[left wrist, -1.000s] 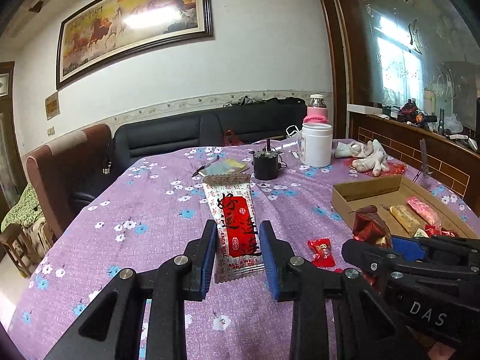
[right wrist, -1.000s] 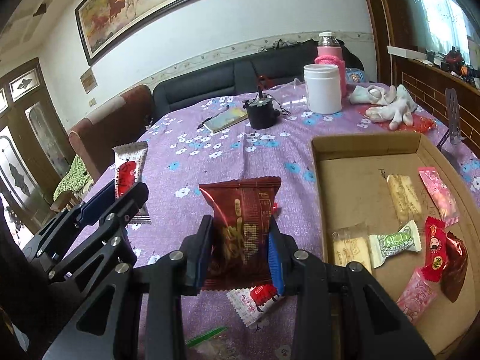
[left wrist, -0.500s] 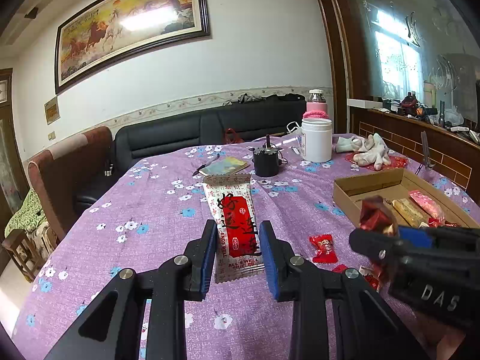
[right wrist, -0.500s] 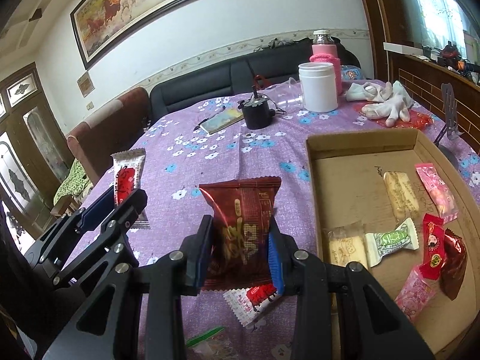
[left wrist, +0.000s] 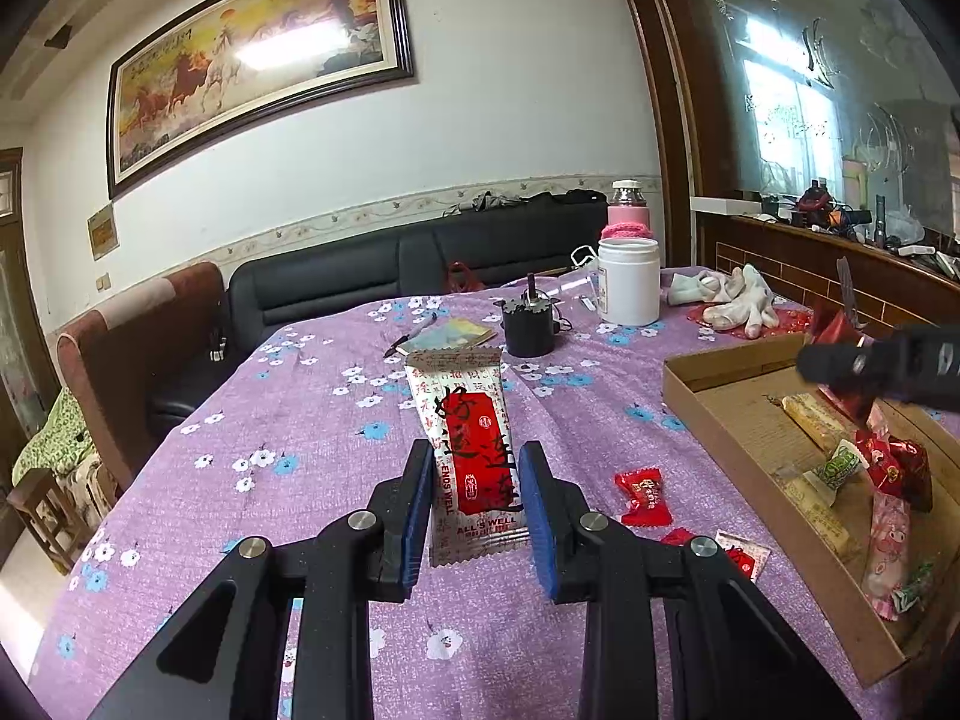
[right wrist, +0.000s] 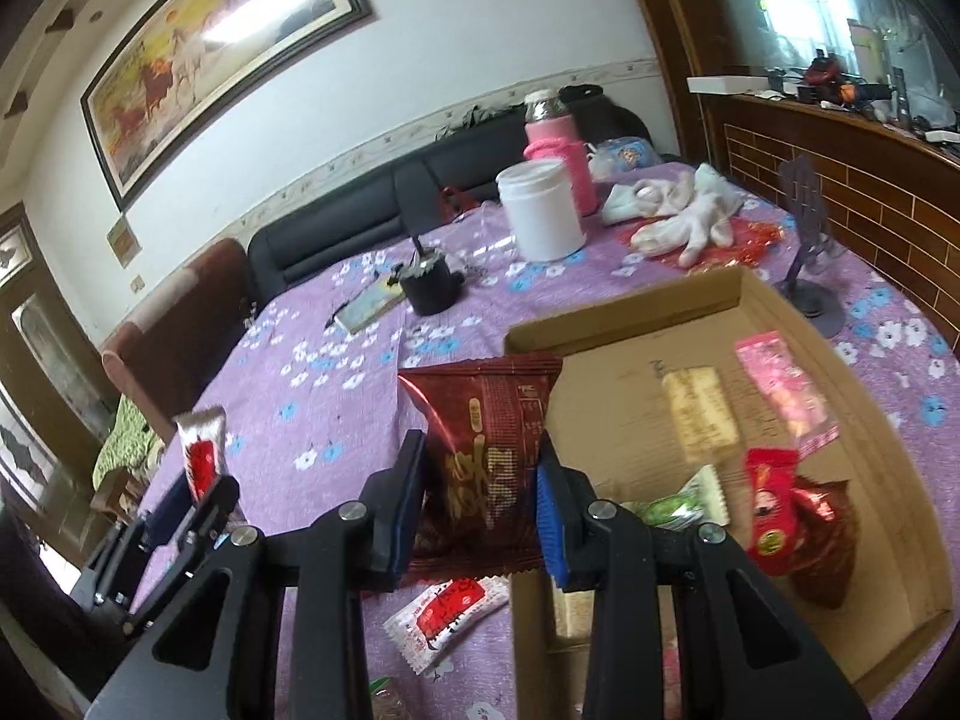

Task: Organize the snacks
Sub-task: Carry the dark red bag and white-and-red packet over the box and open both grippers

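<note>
1. The right claw is closed on a dark red snack packet, clamped at its lower half. The packet stands upright between the blue pads and is carried above the near left corner of the cardboard box, partly over the box wall and partly over the counter.
2. The left claw is closed on a white-and-red snack packet, gripped near its bottom edge and held clear of the purple flowered cloth.
3. Several wrapped snacks are already seen in the box: a pale bar, a pink packet, a green-and-white sweet and red wrappers. Loose sweets remain on the counter, including a red one and a white-and-red sachet.
4. Risk: if the dark red packet is released here, it is judged likely to straddle the box wall and tip out onto the cloth, since it is not yet fully over the floor of the box.
5. Risk: the foil is smooth and pinched over a small area, so slipping or swivelling in the pads is thought possible if the hand is swung quickly.
6. Risk: the box wall may be clipped by a low claw, so that the light cardboard is shoved and its contents are scattered.
7. Risk: both claws are expected to head for the same box, so a collision above it is possible.
8. Risk: the contents may be crushed by too firm a squeeze.
</note>
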Demonstrator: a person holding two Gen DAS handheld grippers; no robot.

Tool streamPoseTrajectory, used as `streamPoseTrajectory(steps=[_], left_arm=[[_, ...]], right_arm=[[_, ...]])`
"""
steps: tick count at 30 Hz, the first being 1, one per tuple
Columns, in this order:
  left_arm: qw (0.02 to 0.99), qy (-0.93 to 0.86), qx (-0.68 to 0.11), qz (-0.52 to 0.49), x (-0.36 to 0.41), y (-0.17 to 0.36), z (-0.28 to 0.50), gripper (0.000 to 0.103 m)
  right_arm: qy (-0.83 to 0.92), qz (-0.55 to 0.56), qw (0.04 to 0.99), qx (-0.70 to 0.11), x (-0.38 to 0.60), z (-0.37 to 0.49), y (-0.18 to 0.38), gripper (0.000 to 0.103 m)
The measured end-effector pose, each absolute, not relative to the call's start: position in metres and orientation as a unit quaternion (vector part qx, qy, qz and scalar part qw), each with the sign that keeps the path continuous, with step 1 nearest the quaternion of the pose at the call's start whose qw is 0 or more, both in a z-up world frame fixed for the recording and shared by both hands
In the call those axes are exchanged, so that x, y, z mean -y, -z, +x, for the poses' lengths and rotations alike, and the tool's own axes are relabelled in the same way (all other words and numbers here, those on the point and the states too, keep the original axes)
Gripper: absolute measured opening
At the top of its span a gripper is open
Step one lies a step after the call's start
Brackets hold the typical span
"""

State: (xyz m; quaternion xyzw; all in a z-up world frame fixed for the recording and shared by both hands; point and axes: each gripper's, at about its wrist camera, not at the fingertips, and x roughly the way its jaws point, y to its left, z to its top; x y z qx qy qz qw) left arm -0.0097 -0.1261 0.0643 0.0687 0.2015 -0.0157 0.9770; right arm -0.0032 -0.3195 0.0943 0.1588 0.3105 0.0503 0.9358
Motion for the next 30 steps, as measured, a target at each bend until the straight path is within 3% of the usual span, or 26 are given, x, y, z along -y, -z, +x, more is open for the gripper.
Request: streamPoseTrajectory(steps=[10, 21, 30], left_arm=[[0.975, 0.012, -0.209, 0.07, 0.129, -0.06, -0.006, 0.031], [0.969, 0.006, -0.241, 0.047, 0.127, -0.056, 0.006, 0.03], [0.968, 0.019, -0.24, 0.065, 0.142, -0.073, 0.002, 0.03]], right_arm=[[-0.042, 0.128, 0.948, -0.289, 0.343, 0.025, -0.142, 0.033], [-0.026, 0.189, 0.903, -0.384, 0.402, 0.069, -0.072, 0.032], [-0.017, 0.176, 0.908, -0.379, 0.406, 0.066, -0.077, 0.032]])
